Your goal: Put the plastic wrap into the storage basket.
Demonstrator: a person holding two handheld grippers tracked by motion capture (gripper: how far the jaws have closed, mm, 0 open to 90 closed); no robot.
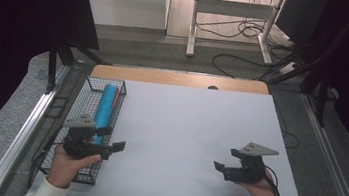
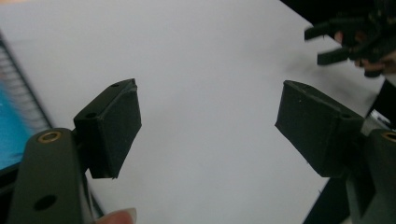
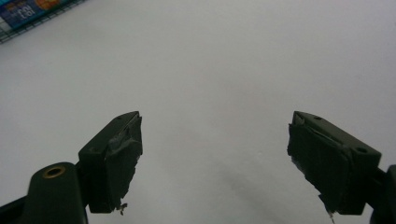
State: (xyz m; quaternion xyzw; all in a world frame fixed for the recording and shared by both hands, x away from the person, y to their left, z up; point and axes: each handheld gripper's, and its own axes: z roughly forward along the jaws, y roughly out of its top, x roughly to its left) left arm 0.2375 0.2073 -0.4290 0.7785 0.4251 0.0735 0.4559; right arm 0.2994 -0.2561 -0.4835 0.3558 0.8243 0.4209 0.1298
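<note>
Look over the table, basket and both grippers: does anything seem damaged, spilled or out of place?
Only wear: the right gripper has frayed, torn pads on its open jaws. The blue tube lies tidily in the wire basket; the left gripper looks sound.
</note>
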